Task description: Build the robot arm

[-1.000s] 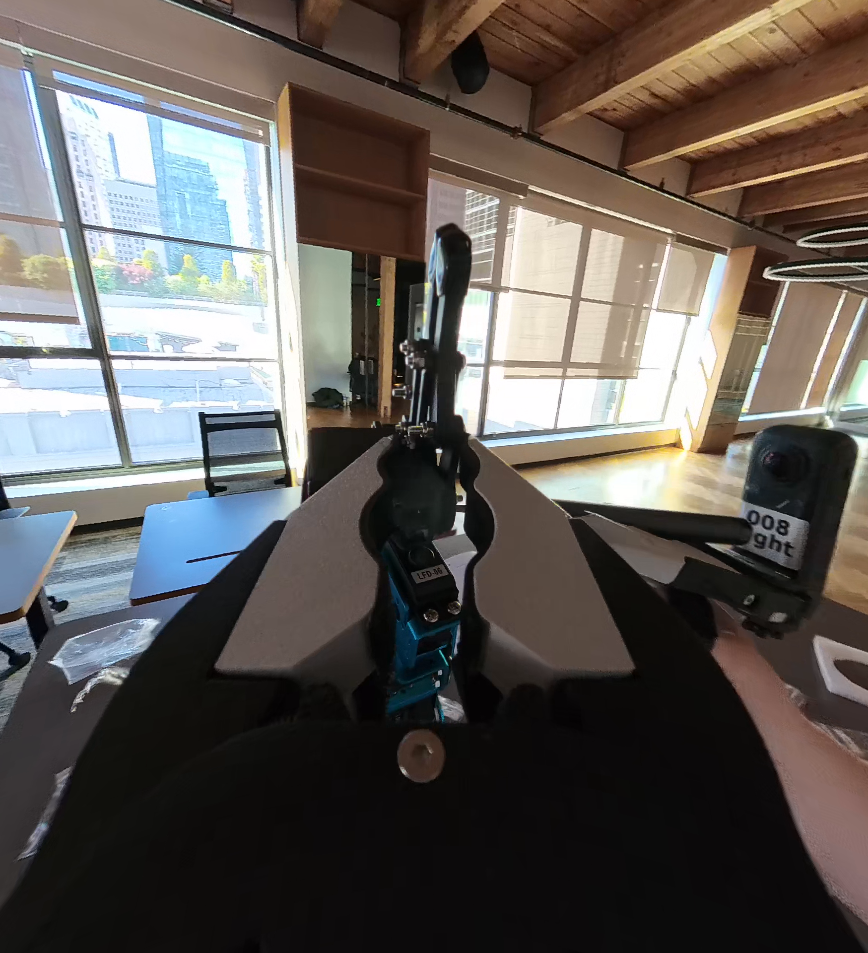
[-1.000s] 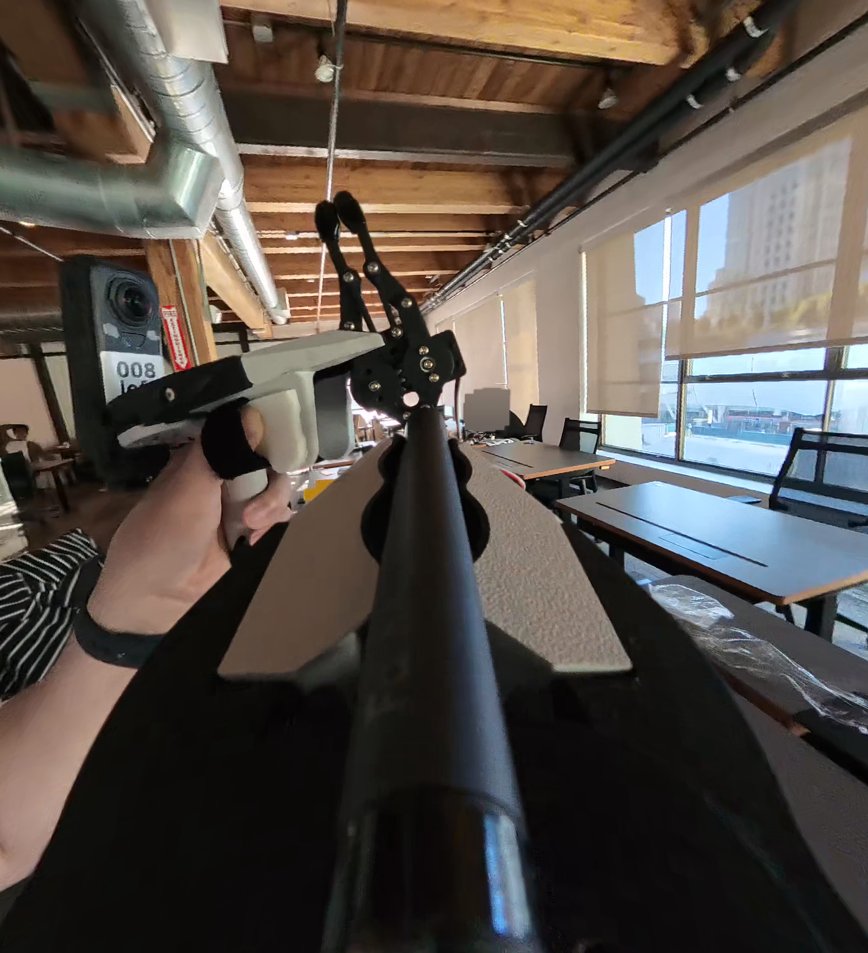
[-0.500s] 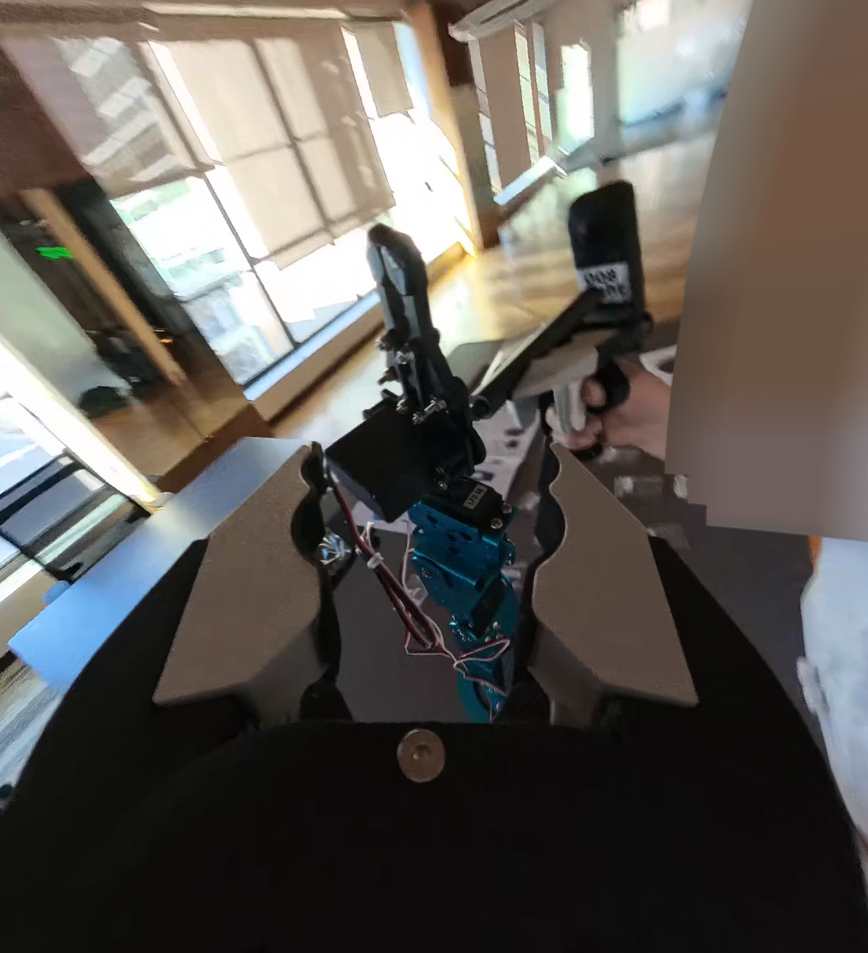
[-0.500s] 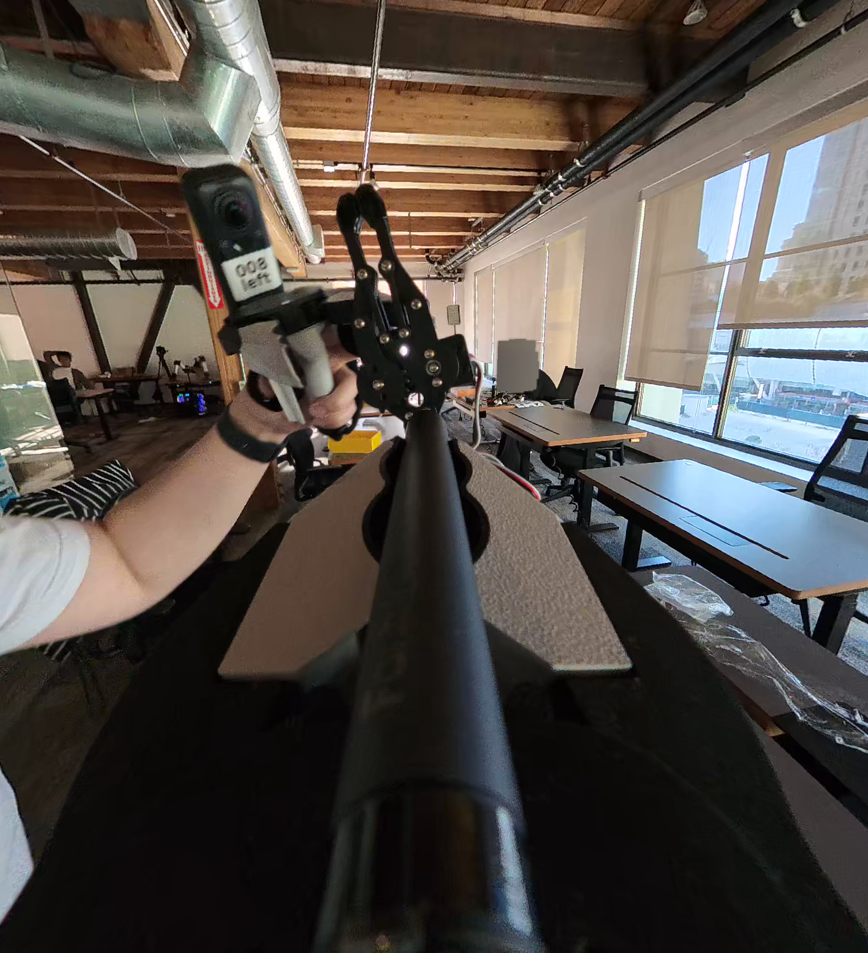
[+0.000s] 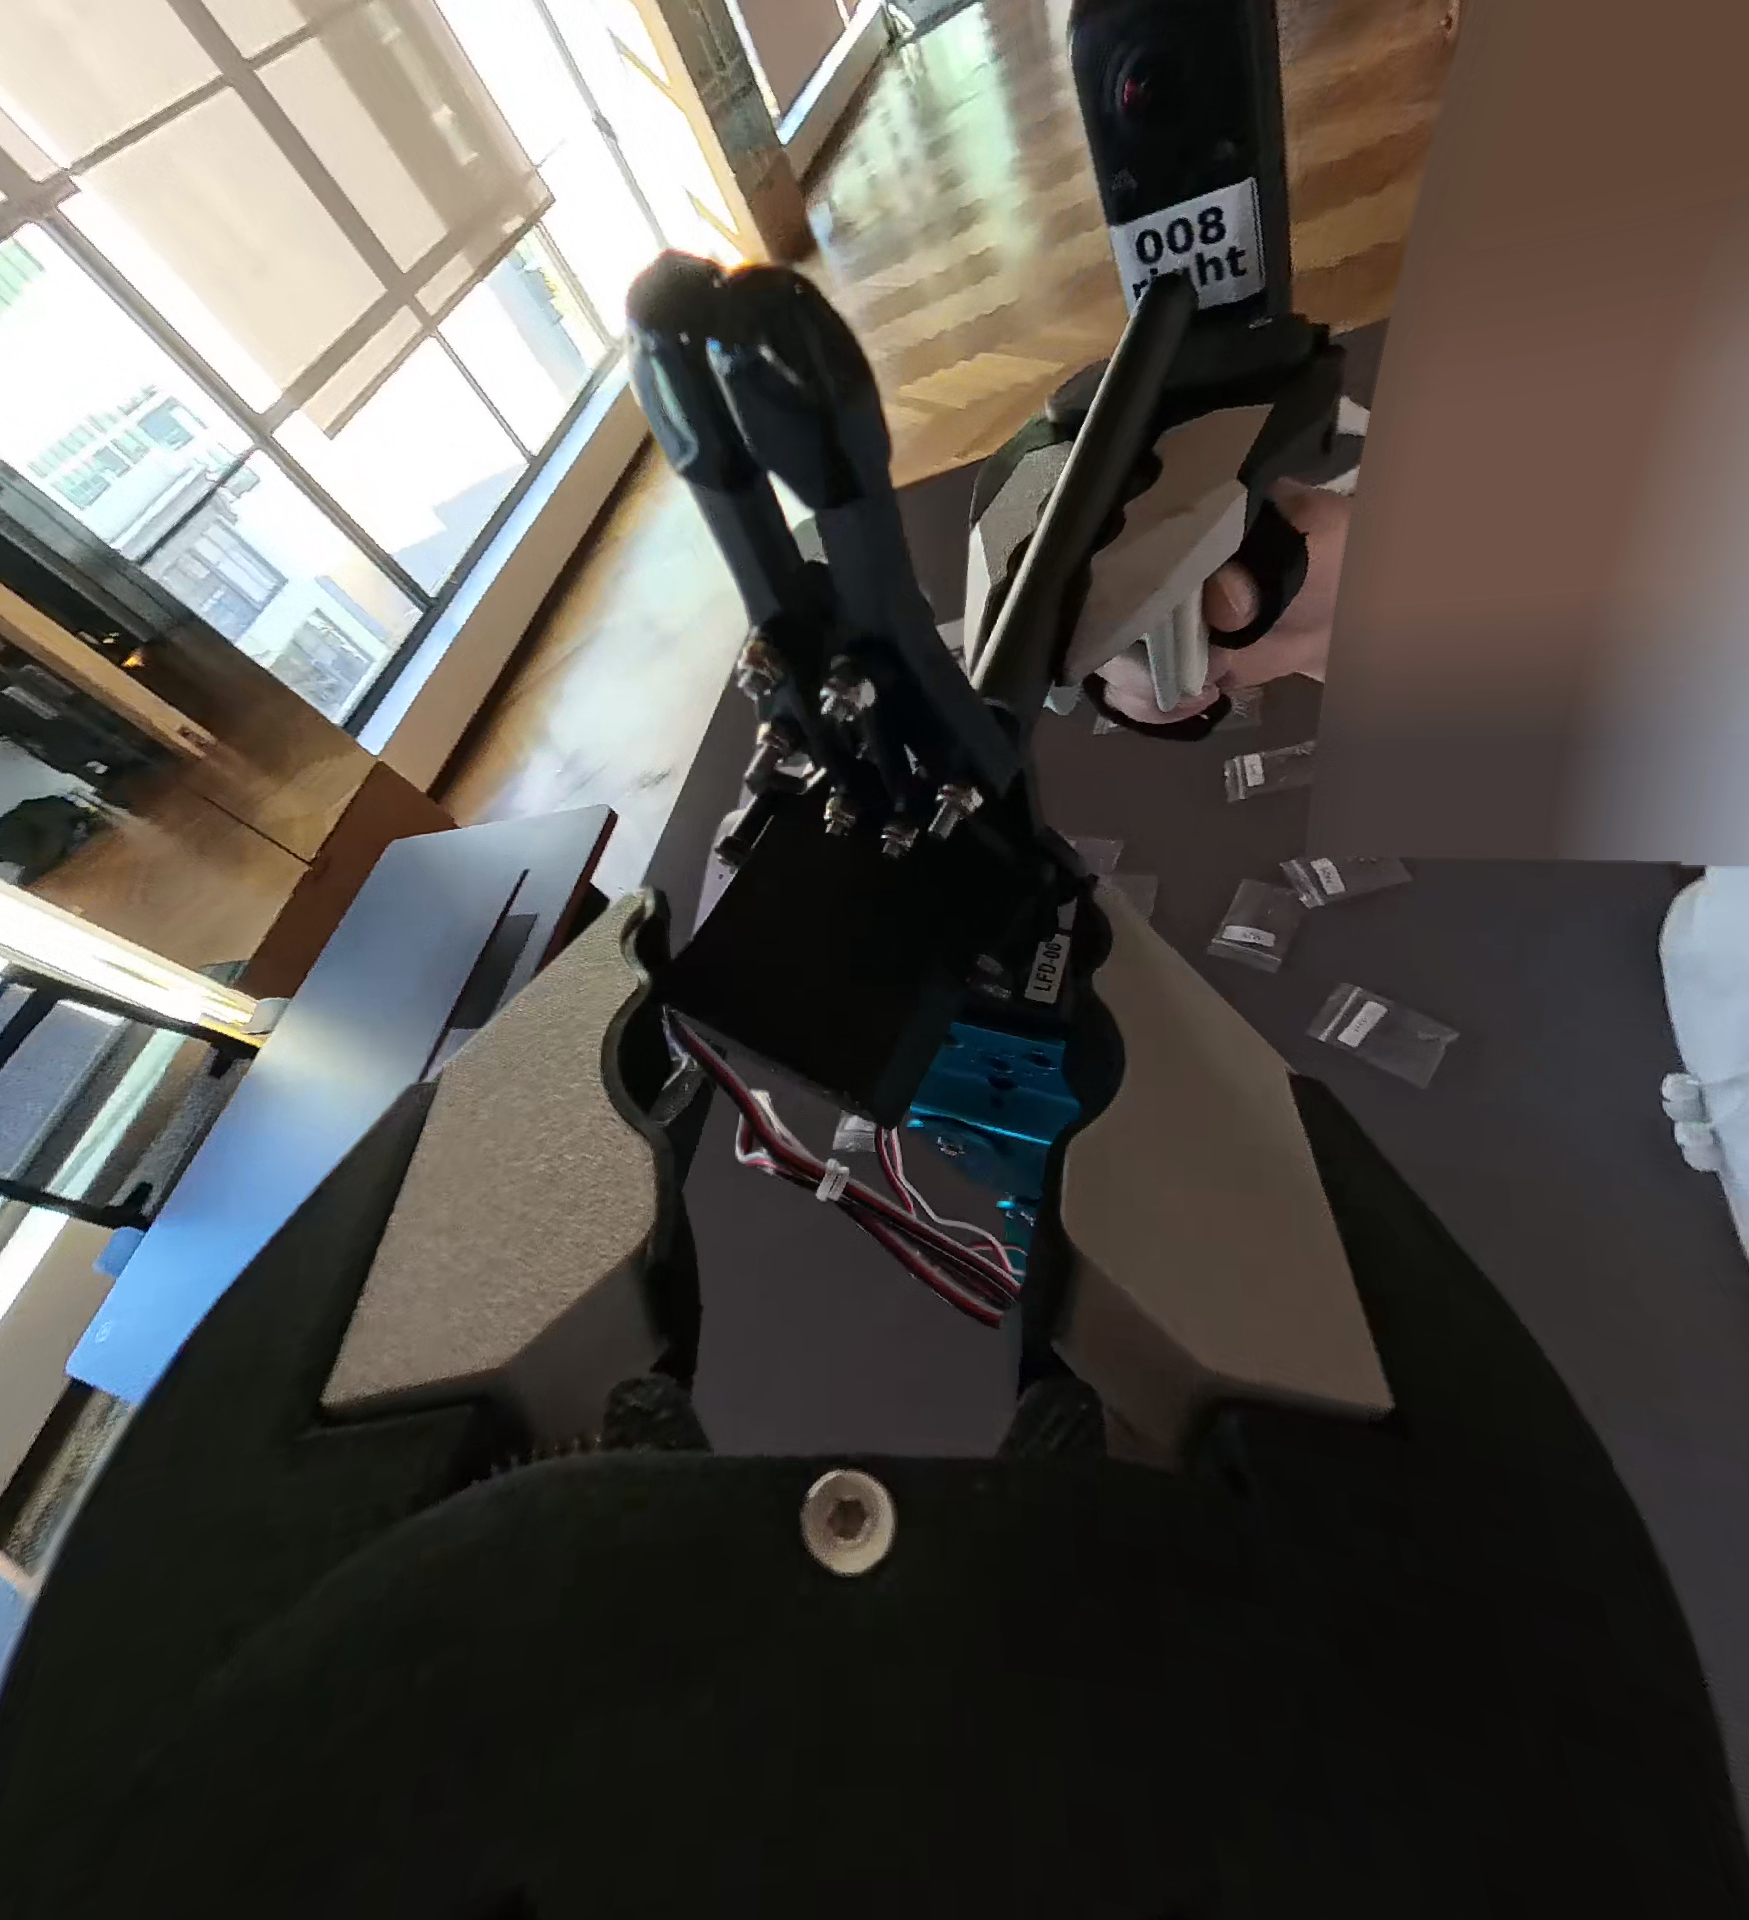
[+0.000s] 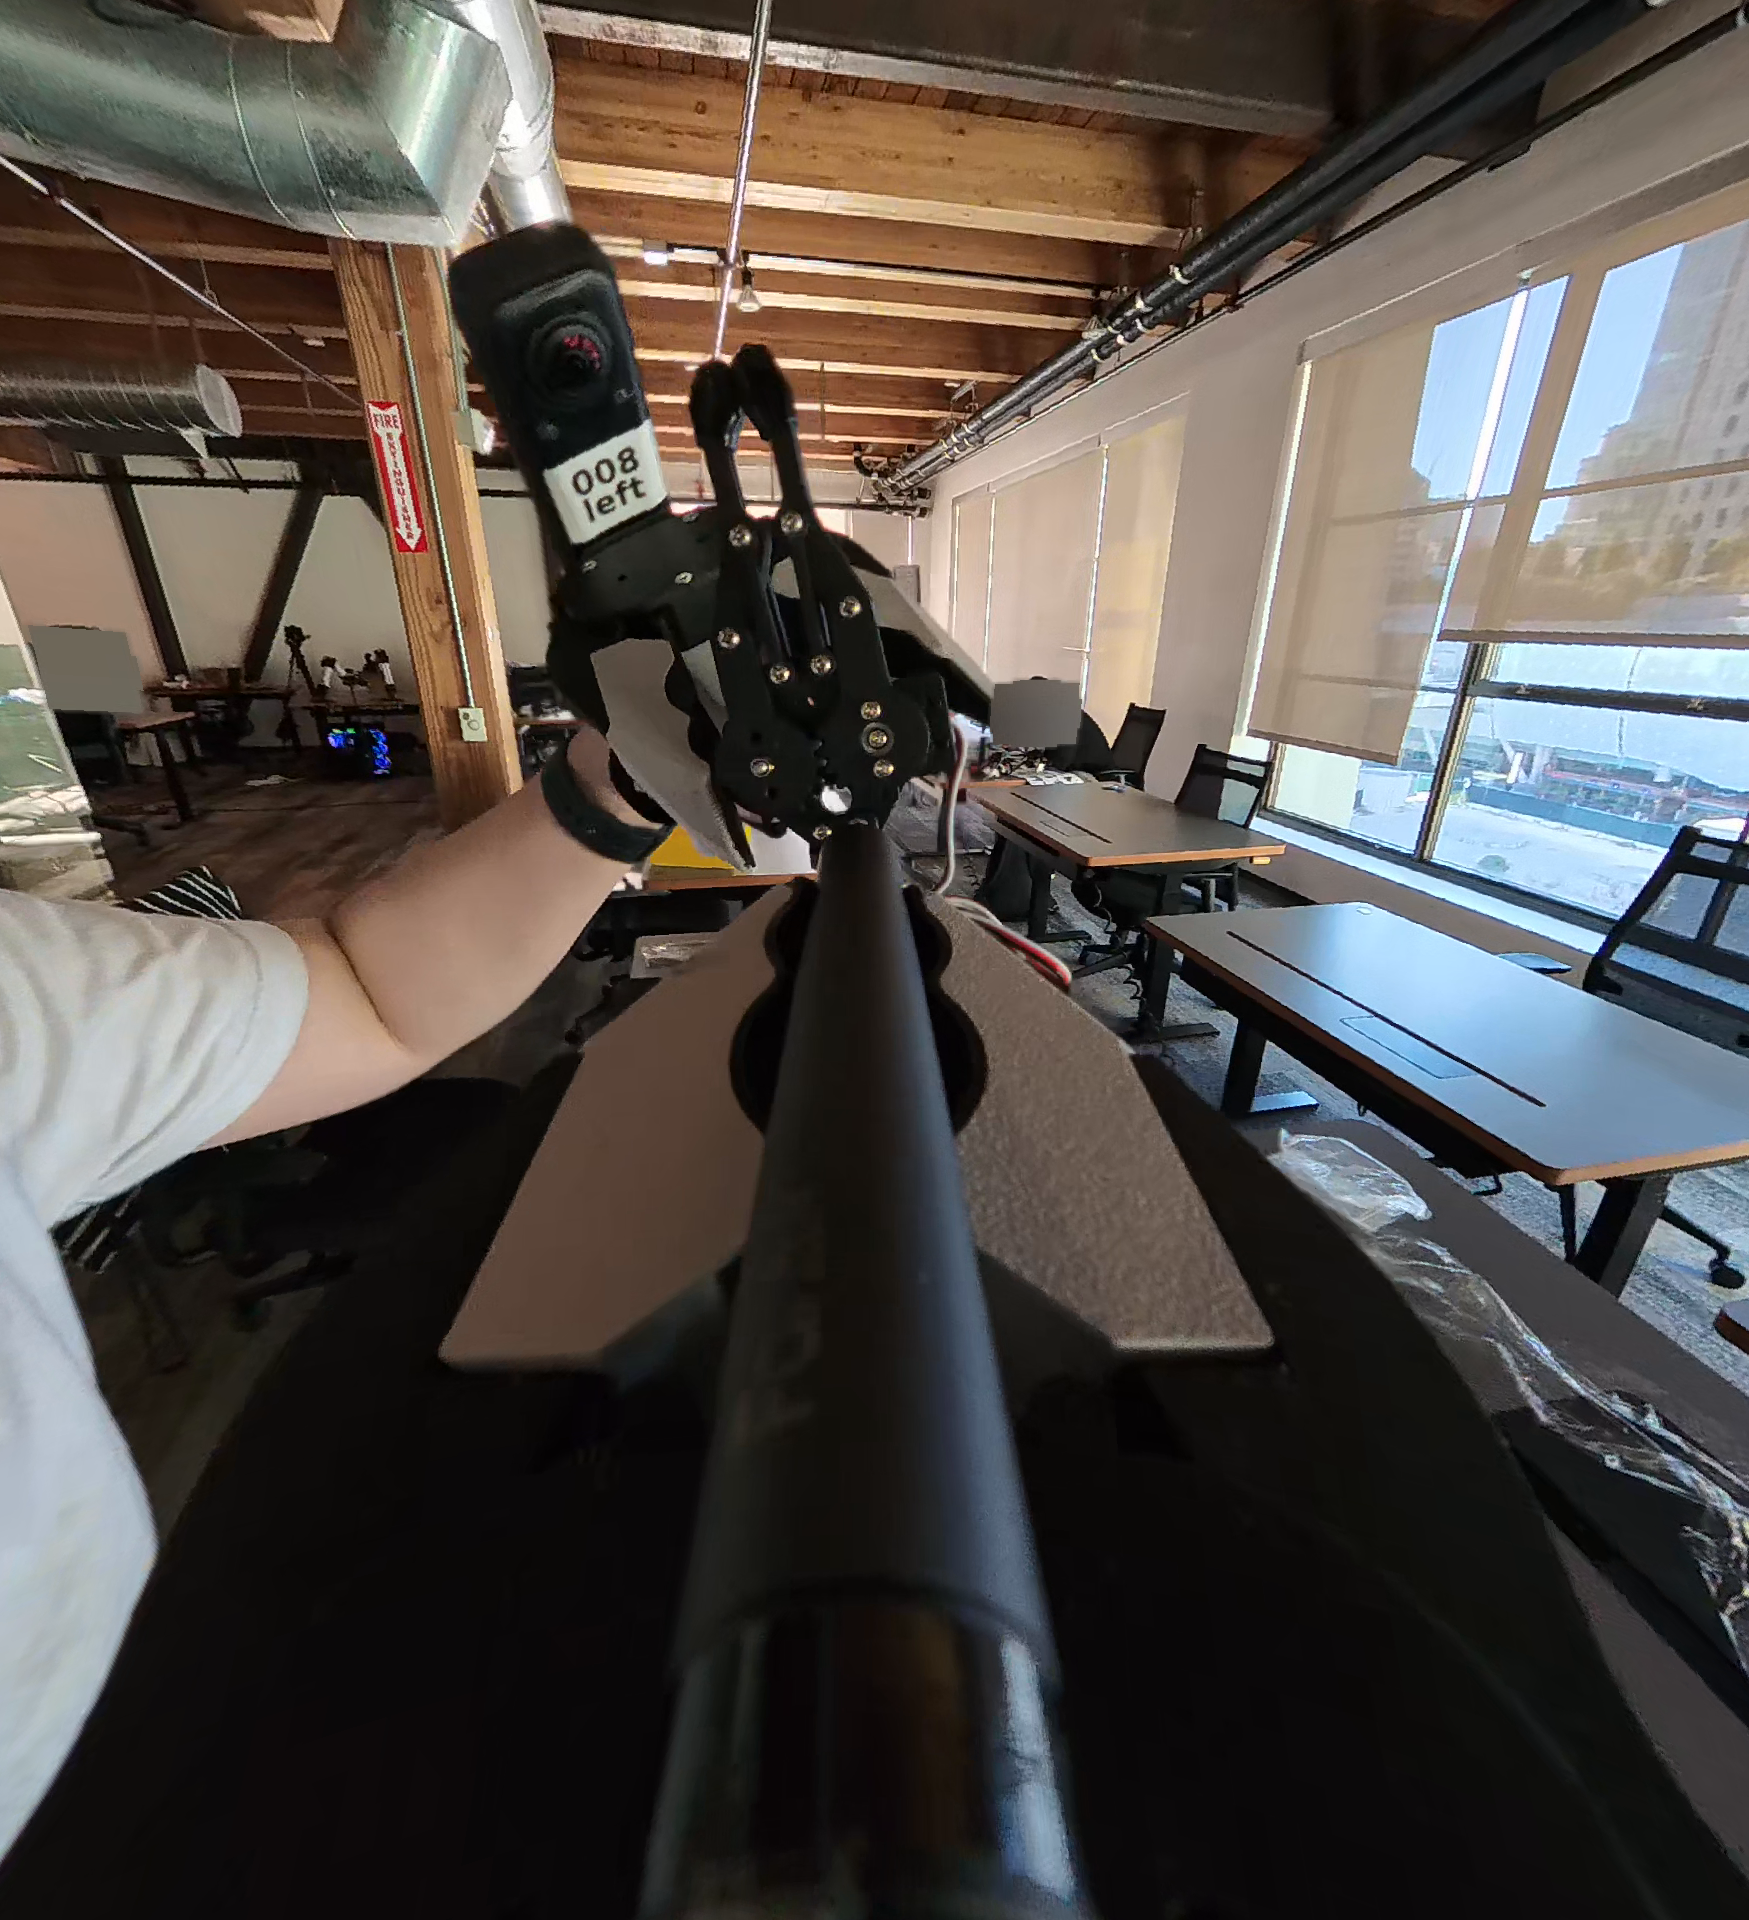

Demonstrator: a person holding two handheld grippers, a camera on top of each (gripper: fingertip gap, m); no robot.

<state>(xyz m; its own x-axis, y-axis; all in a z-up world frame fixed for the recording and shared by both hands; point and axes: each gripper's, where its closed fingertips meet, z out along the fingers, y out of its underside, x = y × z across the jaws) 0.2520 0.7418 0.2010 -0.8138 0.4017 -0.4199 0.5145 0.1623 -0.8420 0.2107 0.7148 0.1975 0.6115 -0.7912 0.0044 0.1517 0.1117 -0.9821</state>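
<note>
A small black robot claw assembly [image 5: 828,935] with a blue bracket [image 5: 995,1081] and red-white wires sits between the fingers of my left gripper [image 5: 870,935]. The fingers touch it on both sides and hold it off the table. Its two claw tips [image 5: 756,343] are closed and point away. My right gripper [image 6: 865,925] is shut on a long black rod [image 6: 870,1247]. The rod's far end meets the claw assembly [image 6: 808,707], right by the left gripper [image 6: 693,748]. The right gripper [image 5: 1109,540] and rod show behind the claw in the left wrist view.
A dark table [image 5: 1472,1195] below carries several small clear bags [image 5: 1379,1029]. Crumpled plastic wrap [image 6: 1576,1403] lies at the right. Office desks [image 6: 1472,1039] and a chair [image 6: 1722,935] stand by the windows. A person's arm [image 6: 413,966] reaches in from the left. The left gripper's tips are roughly 6 cm from the right gripper's.
The left gripper has tilted and rolled, and its fingers now stand wider around the claw assembly, which has turned between them. The right gripper and rod have come closer to the left one.
</note>
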